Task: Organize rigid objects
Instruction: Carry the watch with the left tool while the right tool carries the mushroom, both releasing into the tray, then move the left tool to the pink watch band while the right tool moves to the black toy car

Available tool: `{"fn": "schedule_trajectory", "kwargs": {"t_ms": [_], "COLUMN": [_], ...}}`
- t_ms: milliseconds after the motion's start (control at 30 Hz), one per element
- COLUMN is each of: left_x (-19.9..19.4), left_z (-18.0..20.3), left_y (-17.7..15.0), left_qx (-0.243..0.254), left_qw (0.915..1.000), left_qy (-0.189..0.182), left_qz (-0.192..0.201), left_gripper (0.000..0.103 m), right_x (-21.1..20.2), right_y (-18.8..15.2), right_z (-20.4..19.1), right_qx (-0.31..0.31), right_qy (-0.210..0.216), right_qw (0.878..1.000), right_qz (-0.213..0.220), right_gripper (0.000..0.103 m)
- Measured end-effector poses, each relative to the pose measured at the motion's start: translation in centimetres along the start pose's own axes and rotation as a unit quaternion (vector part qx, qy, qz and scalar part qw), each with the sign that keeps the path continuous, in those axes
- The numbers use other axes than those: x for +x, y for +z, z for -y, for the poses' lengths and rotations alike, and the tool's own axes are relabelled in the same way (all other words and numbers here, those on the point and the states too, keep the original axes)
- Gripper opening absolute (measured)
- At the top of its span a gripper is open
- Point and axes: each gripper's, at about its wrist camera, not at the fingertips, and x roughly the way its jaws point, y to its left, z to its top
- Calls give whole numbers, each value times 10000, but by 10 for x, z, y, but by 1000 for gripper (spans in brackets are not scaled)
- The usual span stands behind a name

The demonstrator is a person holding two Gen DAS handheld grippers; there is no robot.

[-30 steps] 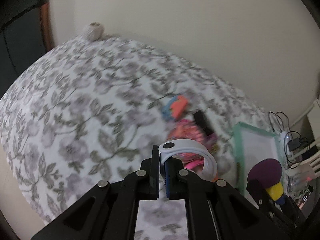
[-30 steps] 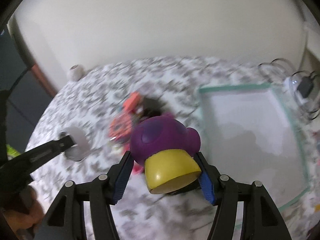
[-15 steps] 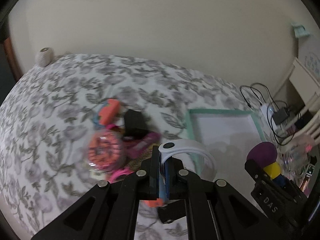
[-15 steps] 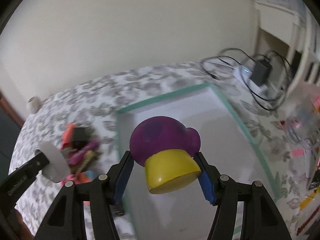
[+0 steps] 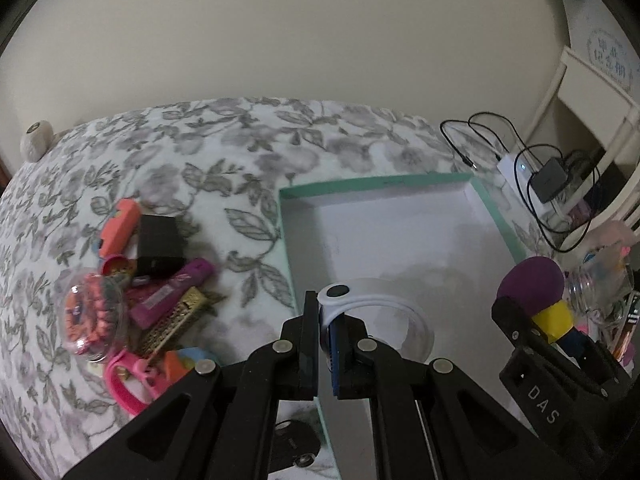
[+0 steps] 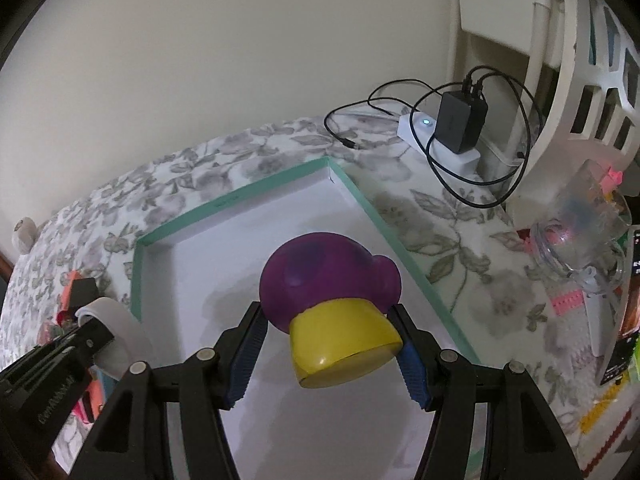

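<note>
The left gripper (image 5: 325,340) has its fingers pinching a white wristband (image 5: 376,308) at the end with the black stud; the loop of the band hangs over the near left part of the teal-rimmed box (image 5: 496,216). The right gripper (image 6: 326,356) has its fingers pressed on the yellow base of a purple and yellow mushroom toy (image 6: 332,300), which is held over the middle of the same box. The box looks empty inside.

I think the band is light and bends easily, so a hold near the stud, where it is thicker, is the safest; the free loop may swing. The toy seems light and hard, with a smooth, maybe slippery skin; the yellow stem is the narrow part and suits the fingers better than the round cap.

To the left of the box, on the flowered tabletop (image 5: 224,148), lies a pile of small things (image 5: 140,280), among them a black box and a magenta tube. Its label is too blurred to read. On the arm of the right gripper the letters "DAS" can be read.
</note>
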Motion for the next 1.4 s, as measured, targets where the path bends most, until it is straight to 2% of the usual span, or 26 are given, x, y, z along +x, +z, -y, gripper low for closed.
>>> {"fn": "schedule_trajectory", "kwargs": {"t_ms": [433, 567, 733, 900, 1067, 1233, 1400], "left_x": [28, 30, 23, 10, -9, -25, -33], "left_z": [4, 5, 7, 5, -8, -31, -48], "left_y": [-11, -14, -13, -10, -5, -6, -12], "left_qx": [79, 114, 98, 76, -147, -482, -540], "left_qw": [9990, 9988, 9989, 9991, 9992, 9983, 9985], "left_qy": [13, -18, -225, -286, -353, -328, -73], "left_qz": [-435, -482, -408, -297, -129, -49, -74], "left_gripper": [5, 8, 29, 39, 45, 59, 76], "right_x": [23, 23, 24, 18, 7, 0, -5], "right_y": [-11, -12, -12, -10, -9, -16, -23], "right_z": [-5, -4, -4, -4, -7, -12, -13], "right_qx": [-147, -140, -148, -156, -239, -402, -418], "right_qy": [-56, -47, -46, -59, -111, -193, -218], "right_qw": [9990, 9989, 9986, 9987, 9989, 9981, 9979], "right_qz": [-407, -435, -513, -484, -389, -426, -436], "right_gripper": [66, 66, 67, 68, 70, 70, 82]}}
